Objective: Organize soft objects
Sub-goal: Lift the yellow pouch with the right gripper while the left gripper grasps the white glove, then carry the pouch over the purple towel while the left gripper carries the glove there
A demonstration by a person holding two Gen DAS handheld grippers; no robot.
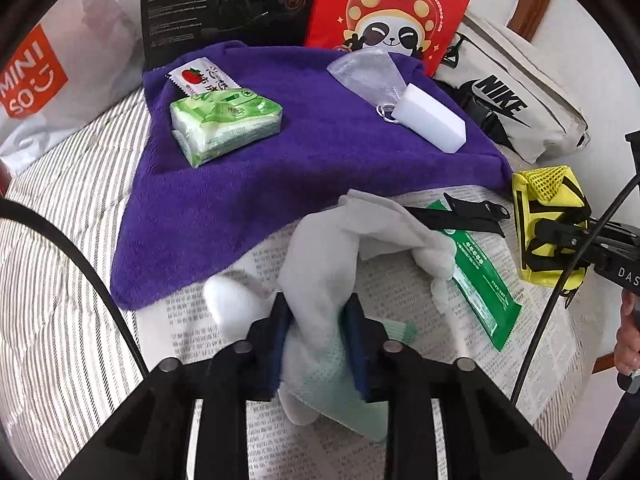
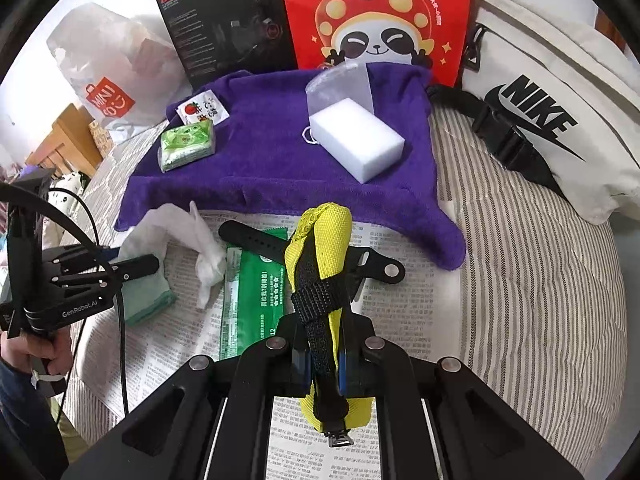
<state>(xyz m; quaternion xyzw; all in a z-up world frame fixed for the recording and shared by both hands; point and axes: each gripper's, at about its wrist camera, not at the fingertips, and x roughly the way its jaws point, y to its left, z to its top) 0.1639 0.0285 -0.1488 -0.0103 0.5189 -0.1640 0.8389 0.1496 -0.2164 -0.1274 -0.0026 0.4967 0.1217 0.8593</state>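
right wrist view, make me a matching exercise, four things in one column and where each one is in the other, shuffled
Things:
1. white rectangular foam sponge
2. yellow mesh pouch with black straps
3. crumpled white tissue
4. green foil sachet

Places:
A. flat on the printed newspaper
B. clamped in the left gripper
C. on the purple fleece towel
D. clamped in the right gripper

Pairs: 1-C, 2-D, 3-B, 4-A
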